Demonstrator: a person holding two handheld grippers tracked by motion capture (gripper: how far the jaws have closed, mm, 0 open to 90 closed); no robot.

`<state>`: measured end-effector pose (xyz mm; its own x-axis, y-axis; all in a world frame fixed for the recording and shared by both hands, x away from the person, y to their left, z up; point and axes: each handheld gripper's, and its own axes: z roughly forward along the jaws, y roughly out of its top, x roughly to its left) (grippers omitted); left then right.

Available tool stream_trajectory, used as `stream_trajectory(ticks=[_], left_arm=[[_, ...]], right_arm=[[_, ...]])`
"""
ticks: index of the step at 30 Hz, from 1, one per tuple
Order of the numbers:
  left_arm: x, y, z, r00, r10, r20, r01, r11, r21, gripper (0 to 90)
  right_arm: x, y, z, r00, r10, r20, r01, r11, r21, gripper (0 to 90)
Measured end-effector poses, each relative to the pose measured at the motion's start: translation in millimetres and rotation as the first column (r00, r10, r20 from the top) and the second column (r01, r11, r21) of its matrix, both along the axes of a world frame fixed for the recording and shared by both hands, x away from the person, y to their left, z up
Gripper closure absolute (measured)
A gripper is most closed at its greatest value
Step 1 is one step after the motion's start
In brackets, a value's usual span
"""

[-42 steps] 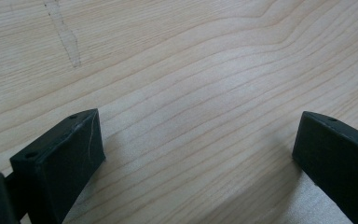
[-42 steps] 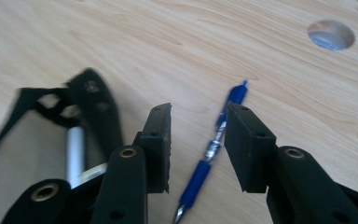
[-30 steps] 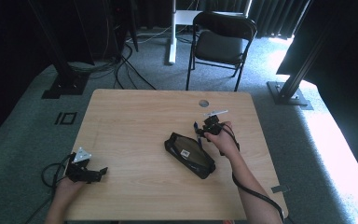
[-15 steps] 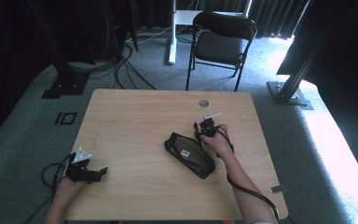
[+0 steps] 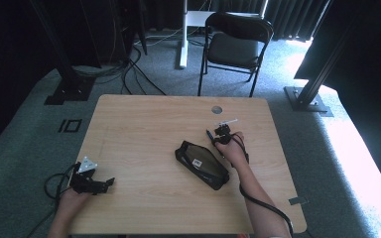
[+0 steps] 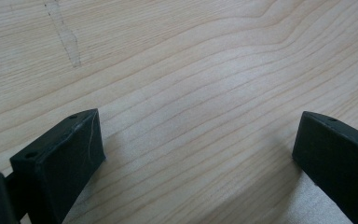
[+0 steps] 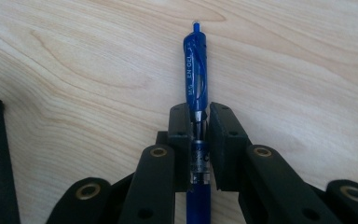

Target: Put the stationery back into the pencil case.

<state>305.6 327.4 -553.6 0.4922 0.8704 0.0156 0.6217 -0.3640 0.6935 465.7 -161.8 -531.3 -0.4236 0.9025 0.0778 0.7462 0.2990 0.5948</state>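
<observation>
A blue gel pen [image 7: 196, 60] lies on the wooden table [image 5: 144, 129], and my right gripper [image 7: 199, 116] is shut on its barrel. The jaws have just been closing with the pen between them. From above, that right gripper [image 5: 214, 137] sits just right of a black pencil case [image 5: 202, 164] lying diagonally at mid-table. My left gripper [image 5: 110, 181] rests near the front left corner. Its jaws stand wide open over bare wood in the left gripper view [image 6: 200, 135].
A round cable hole [image 5: 217, 109] sits near the table's far edge. A black folding chair [image 5: 235, 42] stands beyond the table. Cables trail off the front edge from both grippers. Dark stands flank the floor at left and right.
My right gripper has edged slightly left, near the pencil case's far end. The left hand has kept still.
</observation>
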Motion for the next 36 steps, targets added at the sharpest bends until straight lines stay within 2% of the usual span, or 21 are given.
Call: stream_trajectory(ticks=[4, 8, 17, 20, 28, 36], left_arm=[[0.0, 0.1, 0.0, 1.0000, -0.001, 0.000, 0.001, 1.0000, 0.001, 2.1], [0.0, 0.0, 0.0, 1.0000, 0.000, 0.000, 0.000, 1.0000, 0.000, 2.1], [0.0, 0.0, 0.0, 1.0000, 0.000, 0.000, 0.000, 1.0000, 0.000, 2.1], [0.0, 0.0, 0.0, 1.0000, 0.000, -0.001, 0.000, 1.0000, 0.000, 2.1], [0.0, 0.0, 0.0, 1.0000, 0.000, 0.000, 0.000, 1.0000, 0.000, 2.1], [0.0, 0.0, 0.0, 1.0000, 0.000, 0.000, 0.000, 1.0000, 0.000, 2.1]], right_arm=[[-2.3, -11.0, 6.7, 0.9999, -0.012, 0.005, 0.012, 0.999, 0.035, 79.5], [-3.4, -21.7, 13.9, 0.9999, -0.009, 0.008, 0.009, 1.000, 0.025, 79.4], [-14.7, -35.5, 31.5, 0.9999, 0.002, 0.016, -0.003, 0.998, 0.068, 79.5], [-20.3, -38.4, 40.2, 0.9988, 0.003, 0.050, -0.007, 0.997, 0.079, 79.4], [-32.6, -35.0, 57.0, 0.9941, 0.048, 0.097, -0.058, 0.993, 0.103, 79.4], [-41.2, -26.5, 73.4, 0.9875, 0.095, 0.126, -0.112, 0.984, 0.138, 79.5]])
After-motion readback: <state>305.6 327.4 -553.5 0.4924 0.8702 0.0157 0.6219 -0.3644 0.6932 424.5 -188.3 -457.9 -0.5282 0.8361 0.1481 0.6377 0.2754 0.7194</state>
